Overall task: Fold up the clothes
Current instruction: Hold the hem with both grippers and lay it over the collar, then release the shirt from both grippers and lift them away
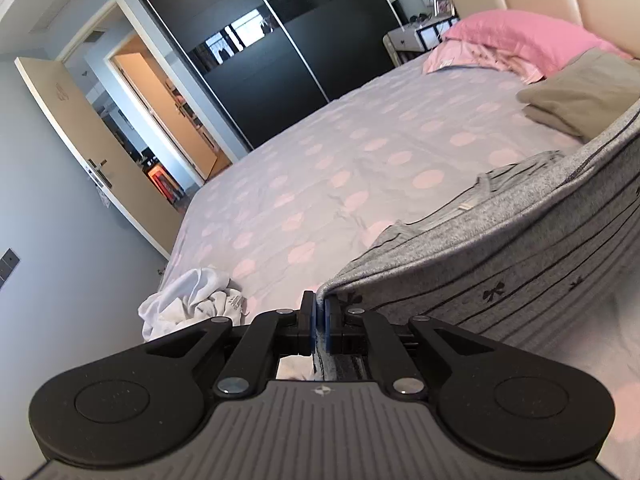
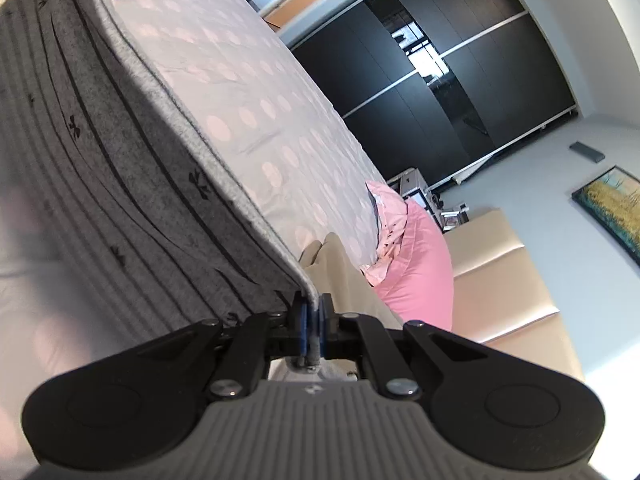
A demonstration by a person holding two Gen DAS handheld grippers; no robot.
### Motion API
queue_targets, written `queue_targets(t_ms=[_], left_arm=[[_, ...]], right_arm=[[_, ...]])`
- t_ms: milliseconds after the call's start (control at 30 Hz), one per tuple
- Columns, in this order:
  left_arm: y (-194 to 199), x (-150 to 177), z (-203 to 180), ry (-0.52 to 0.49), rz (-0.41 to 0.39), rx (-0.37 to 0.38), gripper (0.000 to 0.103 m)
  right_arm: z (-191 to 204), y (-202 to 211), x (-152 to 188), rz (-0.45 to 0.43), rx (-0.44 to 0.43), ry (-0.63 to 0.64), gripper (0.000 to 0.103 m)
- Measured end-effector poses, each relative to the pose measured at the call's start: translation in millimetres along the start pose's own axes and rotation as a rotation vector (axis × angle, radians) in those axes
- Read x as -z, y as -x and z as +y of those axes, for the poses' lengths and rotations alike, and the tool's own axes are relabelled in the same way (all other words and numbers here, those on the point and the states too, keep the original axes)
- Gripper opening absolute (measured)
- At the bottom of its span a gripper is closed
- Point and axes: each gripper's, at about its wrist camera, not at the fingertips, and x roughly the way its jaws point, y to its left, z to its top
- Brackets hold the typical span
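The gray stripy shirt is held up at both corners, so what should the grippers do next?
Probably carry the lifted edge forward and lay it over the collar end: the left gripper and right gripper each pinch a corner of the gray shirt, whose far part rests on the bed.

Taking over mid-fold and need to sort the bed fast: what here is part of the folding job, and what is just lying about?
In the job:
- grey striped garment, its edge clamped by the left gripper and the right gripper
- crumpled white garment, unfolded
- folded beige garment

Lying about:
- pink pillow
- spotted bedsheet
- black wardrobe
- open door
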Motion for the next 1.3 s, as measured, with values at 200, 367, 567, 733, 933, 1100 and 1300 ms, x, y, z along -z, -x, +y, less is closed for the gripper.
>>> queue_targets(t_ms=[200, 367, 567, 733, 933, 1100, 1300], left_arm=[[-84.3, -19.6, -4.9, -0.018, 0.071, -0.011, 0.002], [-154.7, -36.9, -10.7, -0.037, 0.110, -0.021, 0.002], [-233.3, -40.4, -31.1, -0.061, 0.170, 0.004, 0.002], [-286.3, -25.6, -46.2, -0.061, 0.235, 0.037, 0.002], [-311.2, -12.7, -48.1, -0.019, 0.233, 0.052, 0.002], [-317.5, -25.9, -34.5, 0.022, 0.231, 0.059, 0.002], [-348.0, -26.3, -40.5, 0.021, 0.290, 0.038, 0.013]], right_arm=[[0.6, -81.9, -25.6, 0.031, -0.030, -0.046, 0.006], [2.6, -158.3, -46.9, 0.086, -0.068, -0.081, 0.006], [17.9, -245.5, -64.6, 0.173, -0.110, -0.127, 0.006], [45.0, -297.7, -62.7, 0.249, -0.131, -0.141, 0.006], [60.4, -327.8, -65.9, 0.265, -0.117, -0.162, 0.006], [39.0, -352.0, -79.5, 0.269, -0.129, -0.274, 0.006], [46.4, -382.7, -90.6, 0.282, -0.158, -0.344, 0.007]])
